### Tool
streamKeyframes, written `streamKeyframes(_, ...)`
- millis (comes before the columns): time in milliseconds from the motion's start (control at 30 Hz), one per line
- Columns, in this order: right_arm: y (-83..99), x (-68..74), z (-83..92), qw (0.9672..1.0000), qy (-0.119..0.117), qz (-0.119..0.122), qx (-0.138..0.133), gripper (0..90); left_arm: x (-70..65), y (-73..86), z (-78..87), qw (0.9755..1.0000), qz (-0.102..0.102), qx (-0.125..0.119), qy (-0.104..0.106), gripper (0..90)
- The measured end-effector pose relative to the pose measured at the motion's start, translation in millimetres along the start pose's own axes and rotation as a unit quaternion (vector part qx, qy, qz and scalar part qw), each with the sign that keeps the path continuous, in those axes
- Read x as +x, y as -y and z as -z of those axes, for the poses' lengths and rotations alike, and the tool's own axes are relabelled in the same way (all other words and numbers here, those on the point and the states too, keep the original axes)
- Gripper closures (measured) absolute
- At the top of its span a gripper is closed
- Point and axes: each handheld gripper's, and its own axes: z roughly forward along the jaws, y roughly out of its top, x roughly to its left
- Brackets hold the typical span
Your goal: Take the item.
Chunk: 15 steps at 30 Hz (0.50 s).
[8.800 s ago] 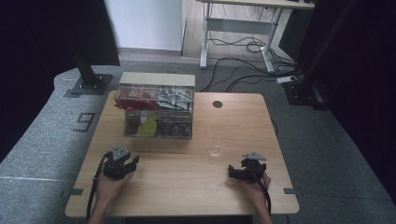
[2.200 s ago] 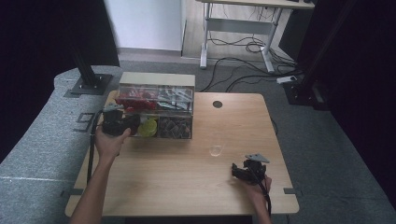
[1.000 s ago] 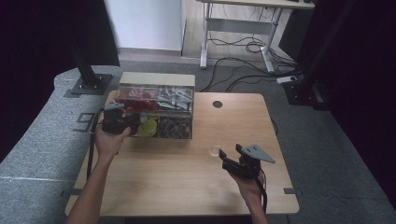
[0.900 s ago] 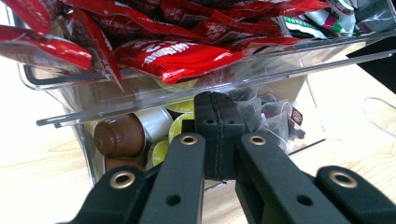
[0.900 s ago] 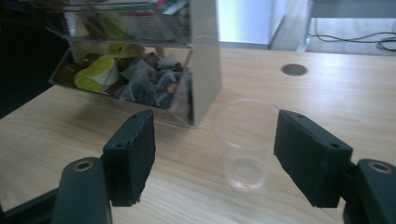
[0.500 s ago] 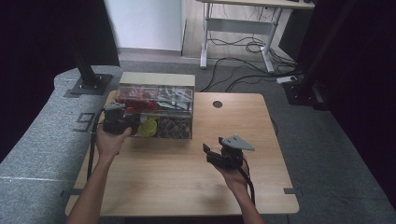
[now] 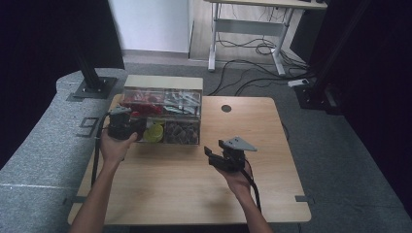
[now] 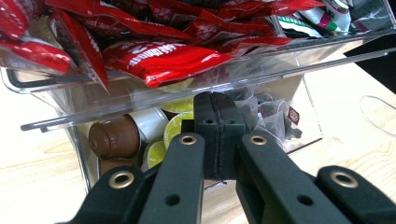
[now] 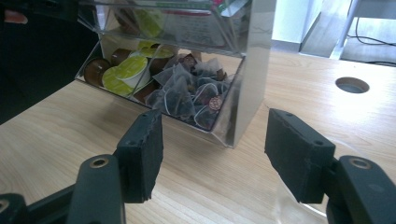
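A clear plastic organiser [image 7: 163, 116] stands at the back left of the wooden table [image 7: 194, 194]. Its upper tier holds red sachets [image 8: 163, 60]. Below are coffee pods [image 8: 140, 135] and tea bags [image 9: 187, 95]. My left gripper [image 7: 136, 129] is at the organiser's left end, and its jaws [image 8: 215, 135] are shut together right in front of the pod compartment with nothing between them. My right gripper [image 7: 210, 154] hovers at mid-table in front of the organiser's right corner. It [image 9: 212, 154] is open and faces the tea bags with nothing in it.
A clear round rim [image 8: 378, 116], perhaps a cup, lies on the table right of the organiser; it shows under my right jaw as a clear edge [image 9: 292, 207]. A cable hole [image 7: 226, 108] is at the back. The table's front half is bare wood.
My right gripper has moved from the front right of the table leftward and forward toward the organiser. The left gripper stays at the organiser's left end.
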Motion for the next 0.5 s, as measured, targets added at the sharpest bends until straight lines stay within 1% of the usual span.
streamKeyframes(133,-1.4,5.3,-7.7,0.9999,-0.005,0.009,0.009,38.0,-0.9,1.9,-0.3,1.0,0.0,-0.003,0.0,89.3)
streamKeyframes(300,-4.0,11.0,-16.8,0.9998,-0.013,0.009,0.011,39.0,-1.9,1.5,-0.8,1.0,0.0,-0.002,0.0,89.5)
streamKeyframes(500,-6.2,16.0,-27.9,0.9996,-0.018,0.015,0.016,39.9,-1.6,0.8,-1.0,1.0,0.0,-0.002,0.002,89.5)
